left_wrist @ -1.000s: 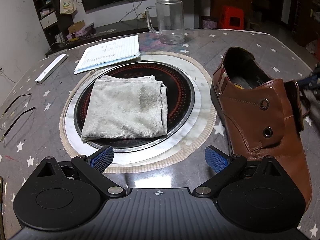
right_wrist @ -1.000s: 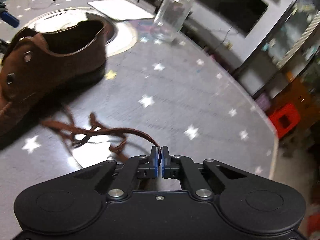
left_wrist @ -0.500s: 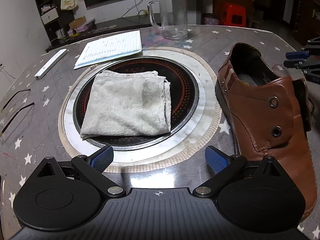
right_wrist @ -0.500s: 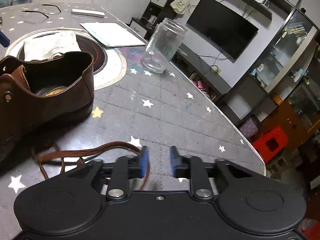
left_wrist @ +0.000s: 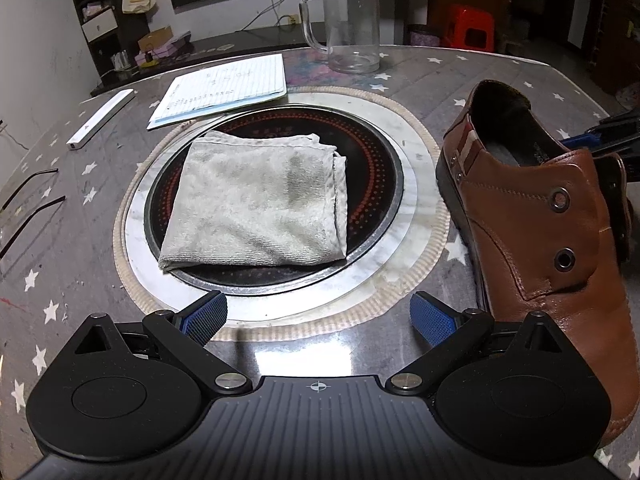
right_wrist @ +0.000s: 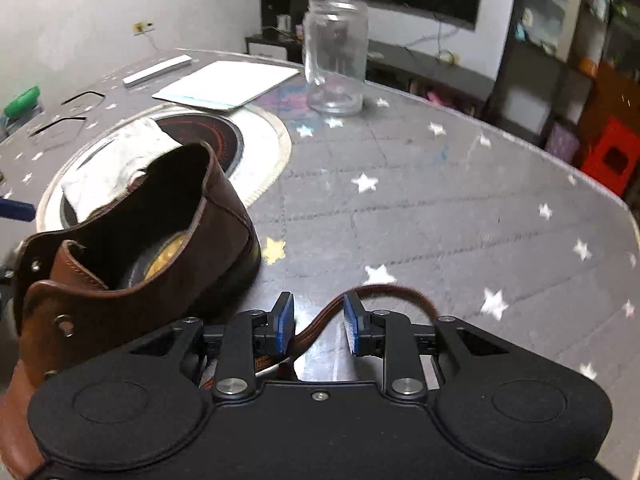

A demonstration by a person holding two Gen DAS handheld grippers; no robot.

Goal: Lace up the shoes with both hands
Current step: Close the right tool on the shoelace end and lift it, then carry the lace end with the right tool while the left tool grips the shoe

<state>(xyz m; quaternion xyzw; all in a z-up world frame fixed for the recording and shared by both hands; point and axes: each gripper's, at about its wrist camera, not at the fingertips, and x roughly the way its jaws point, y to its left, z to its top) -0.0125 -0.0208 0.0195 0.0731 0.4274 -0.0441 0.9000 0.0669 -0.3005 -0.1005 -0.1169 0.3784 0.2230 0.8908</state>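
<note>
A brown leather shoe [left_wrist: 532,232] lies on the star-patterned table, right of the round hob, with two bare metal eyelets [left_wrist: 559,197] showing on its side flap. My left gripper [left_wrist: 318,316] is wide open over the table's near edge, just left of the shoe's toe, holding nothing. In the right wrist view the same shoe [right_wrist: 132,264] sits at the left, heel away from me. A brown lace [right_wrist: 384,294] loops across the table and passes loosely between the blue pads of my right gripper [right_wrist: 318,326], which stands open beside the shoe. The lace's ends are hidden under the gripper body.
A folded grey cloth [left_wrist: 256,204] lies on the round black hob [left_wrist: 376,152]. Behind it are a notepad [left_wrist: 224,88], a glass mug [left_wrist: 352,28], a white bar [left_wrist: 100,118] and glasses arms [left_wrist: 28,200]. The table edge [right_wrist: 632,224] curves off at right.
My right gripper, shut on the lace a second ago, has opened and swung toward the shoe. The lace now lies slack between its pads. The left gripper has barely moved.
</note>
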